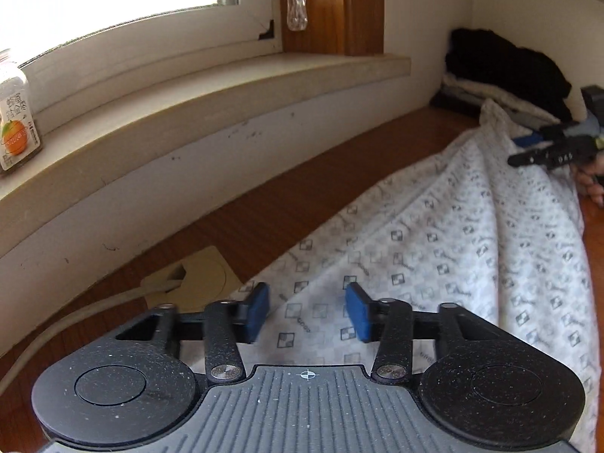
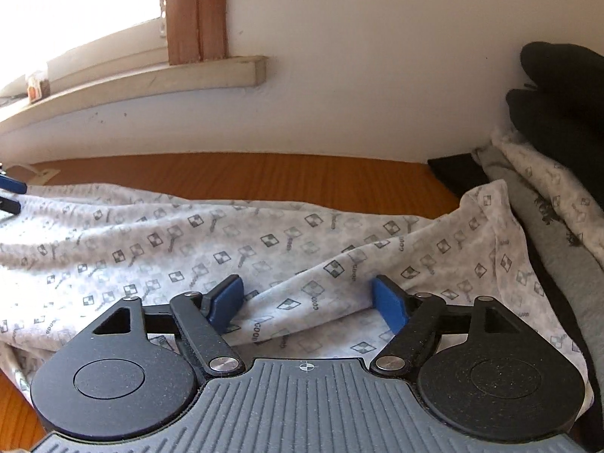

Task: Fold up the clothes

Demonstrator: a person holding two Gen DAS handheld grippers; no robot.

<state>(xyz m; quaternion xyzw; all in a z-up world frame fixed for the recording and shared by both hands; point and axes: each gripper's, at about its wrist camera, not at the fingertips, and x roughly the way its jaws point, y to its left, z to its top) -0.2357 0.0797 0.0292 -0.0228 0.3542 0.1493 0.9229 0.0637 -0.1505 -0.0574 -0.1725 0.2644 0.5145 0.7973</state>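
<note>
Patterned garment spread on the wooden table; left gripper and right gripper, jaws parted and empty over cloth, should each pinch one edge evenly before folding.

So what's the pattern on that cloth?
The cloth is white with small grey checkered squares and tiny words, clearest in the right wrist view.

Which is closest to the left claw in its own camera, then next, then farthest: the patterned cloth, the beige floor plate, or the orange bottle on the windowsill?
From the left claw:
1. Patterned cloth, right beneath the claw.
2. Beige floor plate, just left.
3. Orange bottle, far left, up on the windowsill.
</note>
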